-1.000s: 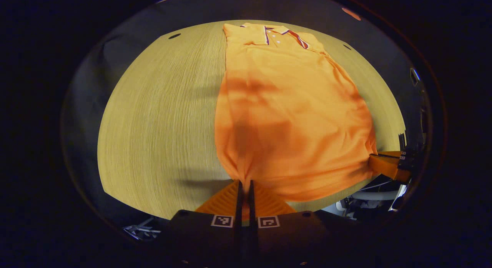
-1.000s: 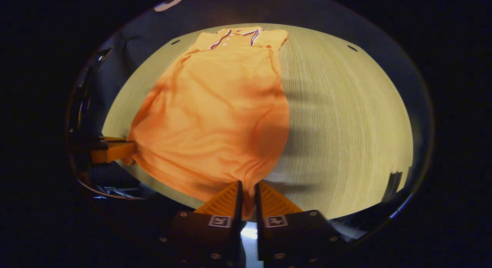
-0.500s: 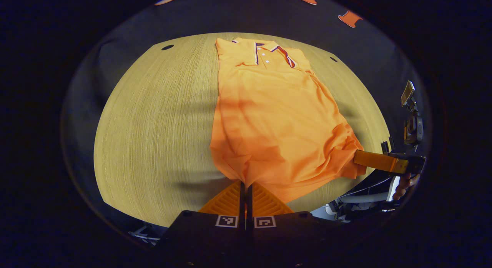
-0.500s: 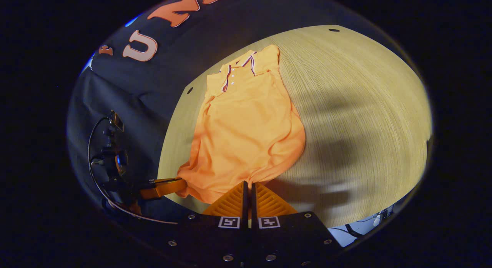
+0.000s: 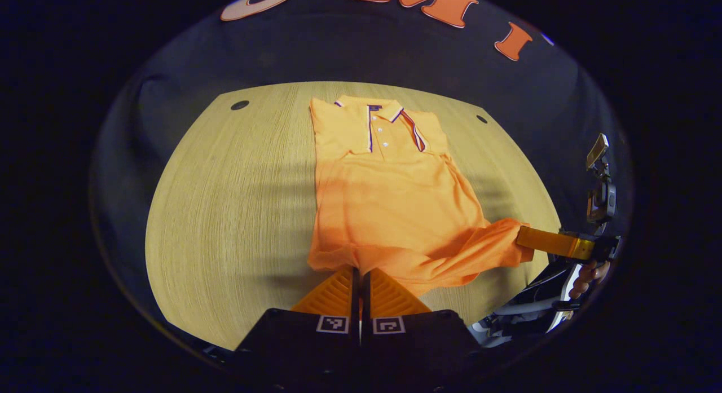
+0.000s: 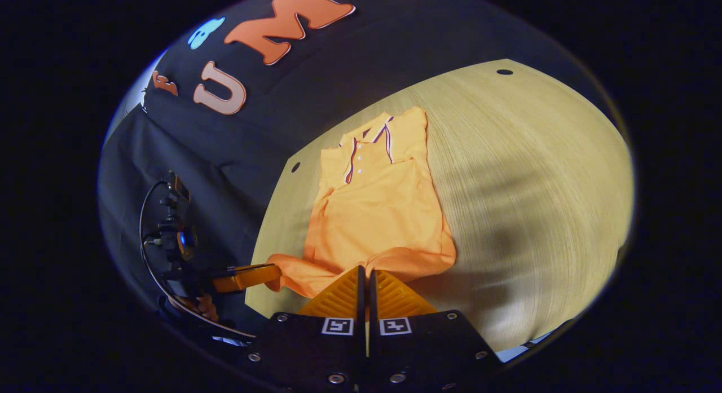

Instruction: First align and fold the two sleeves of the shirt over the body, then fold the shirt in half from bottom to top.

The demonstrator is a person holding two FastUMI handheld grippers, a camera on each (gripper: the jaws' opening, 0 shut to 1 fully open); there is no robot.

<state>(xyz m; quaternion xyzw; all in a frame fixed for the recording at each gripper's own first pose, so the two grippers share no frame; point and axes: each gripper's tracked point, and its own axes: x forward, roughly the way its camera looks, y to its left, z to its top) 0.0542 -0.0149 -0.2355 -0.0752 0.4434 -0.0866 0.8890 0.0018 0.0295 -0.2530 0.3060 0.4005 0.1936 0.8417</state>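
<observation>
**Shirt: sleeves in, bottom fold under way**

Left gripper view: we see left gripper (image 5: 360,276) clamping the shirt (image 5: 389,195) hem, lifted above the table (image 5: 225,212).

Right gripper view: right gripper (image 6: 364,276) pinches the hem; fold unfinished.

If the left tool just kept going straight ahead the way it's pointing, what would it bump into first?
Probably the orange shirt itself: the left tool is shut on its bottom hem and points along the body toward the collar. Depth is hard to judge.

Left of shirt (image 5: 389,207): bare table (image 5: 225,212), open passage.
Right of shirt: bare table, open.
Far edge: booth wall (image 5: 350,54) blocks.
</observation>
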